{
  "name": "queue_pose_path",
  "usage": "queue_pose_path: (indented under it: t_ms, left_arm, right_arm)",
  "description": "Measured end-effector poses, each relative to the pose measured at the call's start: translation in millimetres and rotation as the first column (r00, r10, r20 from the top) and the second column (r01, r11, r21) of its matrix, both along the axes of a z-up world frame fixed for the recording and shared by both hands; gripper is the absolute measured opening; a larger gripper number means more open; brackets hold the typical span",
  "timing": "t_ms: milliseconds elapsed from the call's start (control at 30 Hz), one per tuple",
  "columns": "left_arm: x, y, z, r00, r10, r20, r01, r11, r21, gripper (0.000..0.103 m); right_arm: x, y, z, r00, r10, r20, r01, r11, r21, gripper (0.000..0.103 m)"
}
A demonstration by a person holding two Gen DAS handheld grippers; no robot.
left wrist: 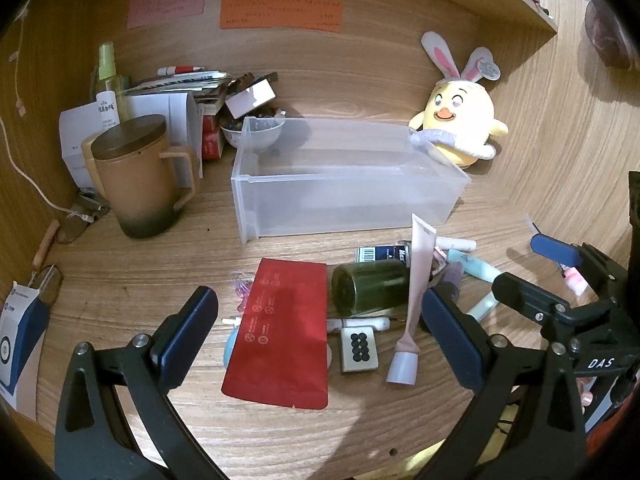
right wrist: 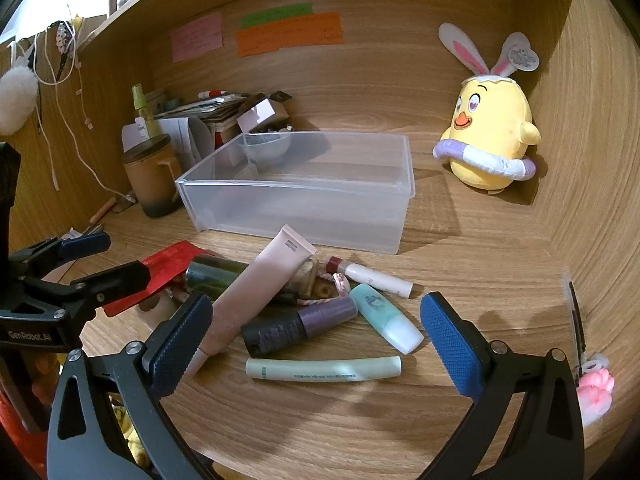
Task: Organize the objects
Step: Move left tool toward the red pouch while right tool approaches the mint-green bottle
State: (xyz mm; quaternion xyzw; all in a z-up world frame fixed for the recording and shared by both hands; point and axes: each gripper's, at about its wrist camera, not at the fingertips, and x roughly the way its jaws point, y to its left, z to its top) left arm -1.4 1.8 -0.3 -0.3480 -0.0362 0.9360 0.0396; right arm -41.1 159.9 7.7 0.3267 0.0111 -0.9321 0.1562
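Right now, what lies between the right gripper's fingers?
Right gripper is open; between its fingers lie a pale green tube, dark purple bottle and mint bottle, in the right wrist view.

Warm wood grain runs across the table [left wrist: 120, 280] and the wall behind it. Between the left gripper's blue, cross-hatched fingers [left wrist: 188, 332] lies a flat red pouch [left wrist: 280, 336] printed with small pale emblems; beyond it sits a dark green jar [left wrist: 372, 288]. Ahead of the right gripper's fingers [right wrist: 452, 340], the tubes range from pale pink [right wrist: 260, 284] to mint with a white cap [right wrist: 384, 316], black fading to purple [right wrist: 300, 324] and pale green [right wrist: 324, 370]. Farther off stands a frosted clear bin [right wrist: 304, 200]. To its right sits a yellow chick plush [right wrist: 496, 128] with white-and-pink rabbit ears. To its left is a tan mug [left wrist: 136, 176], darkening at the base. Pink, green and orange notes [left wrist: 280, 12] dot the wall.
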Motion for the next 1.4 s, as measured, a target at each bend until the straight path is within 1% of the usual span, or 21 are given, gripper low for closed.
queue_pose_path:
  t_ms: [567,733,900,1000,1100,1200,1300,1400]
  left_arm:
    - [1,3,-4,1.000,0.001,0.017,-0.001,1.000,-0.022,0.103]
    - [0,-6,-7,1.000,0.016,0.024,-0.015,1.000,-0.027,0.103]
    - [-4,-27,-17,0.996,0.052,0.073,-0.051,0.999,-0.013,0.103]
    - [-5,-36,-26,0.992,0.063,0.112,-0.065,0.998,0.013,0.103]
    - [-4,-38,-35,0.988,0.051,0.145,-0.057,0.998,0.035,0.103]
    - [-6,-32,-38,0.987,0.038,0.153,-0.040,0.999,0.012,0.103]
    - [-17,-26,-37,0.986,-0.001,0.168,0.001,1.000,0.004,0.103]
    - [-35,-24,-35,0.978,-0.045,0.205,0.046,0.999,0.002,0.103]
  right_arm:
    - [-1,9,-7,0.999,0.001,0.033,0.000,1.000,-0.025,0.103]
    - [-1,12,-11,0.999,-0.002,0.045,0.003,1.000,-0.021,0.103]
    - [-1,15,-19,0.998,-0.008,0.070,0.008,1.000,-0.006,0.103]
    - [-1,18,-26,0.995,-0.011,0.095,0.012,1.000,-0.007,0.103]
    - [-3,21,-36,0.992,-0.017,0.124,0.019,1.000,-0.010,0.103]
    - [-6,23,-45,0.987,-0.023,0.159,0.027,0.999,-0.021,0.103]
    - [-10,23,-51,0.983,-0.030,0.179,0.035,0.999,-0.026,0.103]
    - [-11,24,-53,0.983,-0.037,0.179,0.041,0.999,-0.017,0.103]
